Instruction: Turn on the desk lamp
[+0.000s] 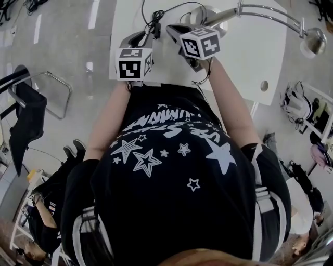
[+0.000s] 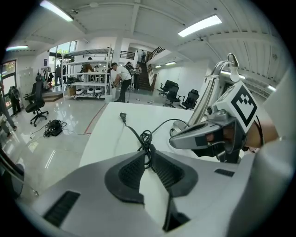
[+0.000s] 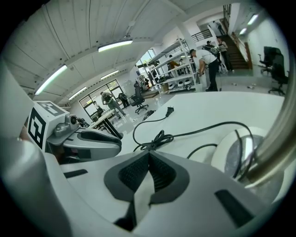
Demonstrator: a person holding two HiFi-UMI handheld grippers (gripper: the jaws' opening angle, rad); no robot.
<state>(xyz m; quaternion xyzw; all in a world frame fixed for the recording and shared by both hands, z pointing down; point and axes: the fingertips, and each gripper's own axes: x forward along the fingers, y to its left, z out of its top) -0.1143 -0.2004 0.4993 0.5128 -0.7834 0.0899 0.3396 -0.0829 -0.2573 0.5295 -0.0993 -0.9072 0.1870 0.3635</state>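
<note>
The desk lamp stands on the white table: round base, chrome arm, head hanging past the right edge. Its black cord lies in a loose knot and ends in a plug that lies loose on the tabletop. My left gripper hovers over the near table edge, left of the base; in its own view the jaw tips meet with nothing held. My right gripper is close beside the base, and its tips also meet, empty. The lamp's switch is not visible.
A black chair stands on the floor to the left, and a seated person is at the lower left. Shelving and standing people are far beyond the table. The table has a small round hole near its right side.
</note>
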